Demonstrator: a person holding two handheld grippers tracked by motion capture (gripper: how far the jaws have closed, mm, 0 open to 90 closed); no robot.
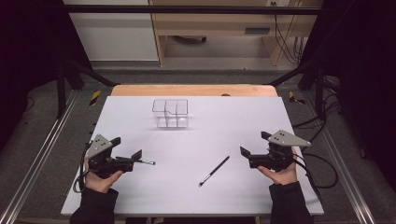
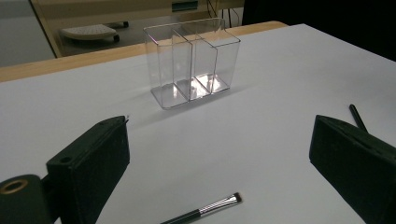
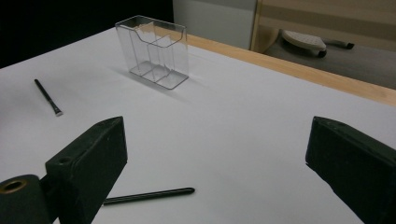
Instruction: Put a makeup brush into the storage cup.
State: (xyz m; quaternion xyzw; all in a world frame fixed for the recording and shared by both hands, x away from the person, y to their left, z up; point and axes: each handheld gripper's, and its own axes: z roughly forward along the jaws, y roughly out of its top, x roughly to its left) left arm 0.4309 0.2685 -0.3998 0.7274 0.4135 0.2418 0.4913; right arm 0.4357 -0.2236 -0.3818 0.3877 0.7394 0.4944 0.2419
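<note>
Two brushes on white table [image 1: 140,196]: near brush [image 1: 145,162] just ahead of left gripper [image 1: 126,150], jaws wide, empty; mid brush [image 1: 214,171] diagonal, between grippers, nearer right gripper [image 1: 256,144], jaws wide, empty; clear organizer [image 1: 170,113] well beyond both.

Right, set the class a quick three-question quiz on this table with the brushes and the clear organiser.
1. True or false: both brushes lie on the table, outside the organiser.
2. How many compartments does the organiser have? A two, B three, C five.
3. Fill in: the jaws of the left hand-held gripper and the right hand-held gripper stand ____.
Key: 1 true; 2 B; 3 open.
</note>
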